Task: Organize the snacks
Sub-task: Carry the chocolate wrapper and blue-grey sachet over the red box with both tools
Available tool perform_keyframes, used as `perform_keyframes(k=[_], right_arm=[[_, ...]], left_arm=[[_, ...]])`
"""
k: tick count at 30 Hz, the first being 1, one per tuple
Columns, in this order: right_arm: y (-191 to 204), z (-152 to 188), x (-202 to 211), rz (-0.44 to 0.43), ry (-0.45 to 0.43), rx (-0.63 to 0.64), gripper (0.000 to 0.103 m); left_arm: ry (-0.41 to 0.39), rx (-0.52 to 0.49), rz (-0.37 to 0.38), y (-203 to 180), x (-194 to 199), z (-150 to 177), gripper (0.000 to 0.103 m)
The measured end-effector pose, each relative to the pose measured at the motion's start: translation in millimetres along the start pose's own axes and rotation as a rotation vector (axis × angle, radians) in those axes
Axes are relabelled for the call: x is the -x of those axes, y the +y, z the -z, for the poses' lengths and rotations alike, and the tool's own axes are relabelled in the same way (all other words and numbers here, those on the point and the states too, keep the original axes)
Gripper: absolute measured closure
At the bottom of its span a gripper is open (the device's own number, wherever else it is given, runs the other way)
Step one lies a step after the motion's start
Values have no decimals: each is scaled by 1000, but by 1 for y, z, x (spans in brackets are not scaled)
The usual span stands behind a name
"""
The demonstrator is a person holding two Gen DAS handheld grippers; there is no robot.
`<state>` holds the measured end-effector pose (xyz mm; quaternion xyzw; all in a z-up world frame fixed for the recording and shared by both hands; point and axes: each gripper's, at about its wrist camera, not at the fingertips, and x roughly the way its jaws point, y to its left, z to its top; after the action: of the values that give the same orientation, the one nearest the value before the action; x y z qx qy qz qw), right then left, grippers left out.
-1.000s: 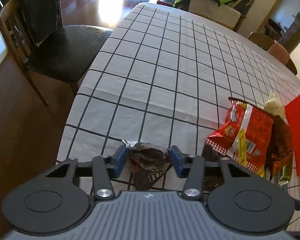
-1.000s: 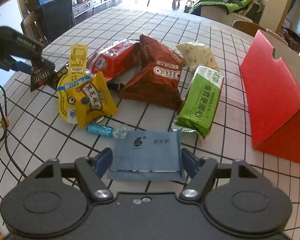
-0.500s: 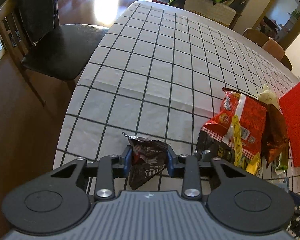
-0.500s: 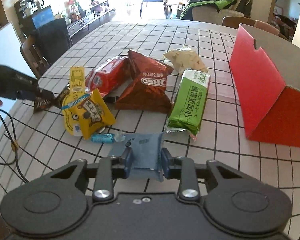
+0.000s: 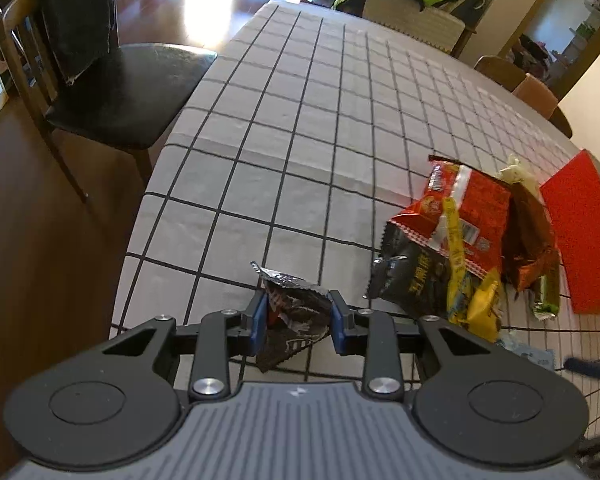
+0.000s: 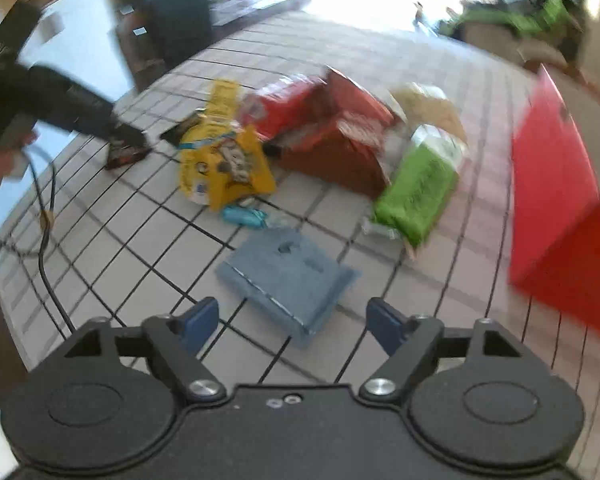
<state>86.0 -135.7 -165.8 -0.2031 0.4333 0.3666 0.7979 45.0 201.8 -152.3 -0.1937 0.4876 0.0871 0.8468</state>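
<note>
Now left gripper [image 5: 298,322] clamped on dark candy wrapper [image 5: 292,320]; right gripper [image 6: 288,322] just sprung apart, blue packet [image 6: 288,280] lying loose on table [image 5: 300,120].

A soft cloth with black lines [image 5: 300,152] is spread on the table. A crinkly, shiny foil wrapper [image 5: 292,312] is seen, and the red bag [image 5: 472,204] is made of glossy plastic. The blue packet [image 6: 288,280] looks matt. The red box [image 6: 556,208] looks like smooth card. The chair [image 5: 112,88] is made of wood with a shiny black seat.
</note>
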Motion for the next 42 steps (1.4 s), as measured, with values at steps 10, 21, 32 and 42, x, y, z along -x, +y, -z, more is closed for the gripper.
perform_keyframes(k=[10,21,32,42], right_arm=[[8,-22,-33,-97,105,368,34],[1,-9,-24,-107,54,93,56],[7,9,9,-76,-31,-124,56],[2,16,16,-39,-38,-191,56]], left_arm=[[-49,-34,70,-19,38,10,72],[-59,-30,17,-10,30,13,72],[-7,-60,-93,-16,-14,11,56],[-30,-73,-59,-13,-14,10,71]])
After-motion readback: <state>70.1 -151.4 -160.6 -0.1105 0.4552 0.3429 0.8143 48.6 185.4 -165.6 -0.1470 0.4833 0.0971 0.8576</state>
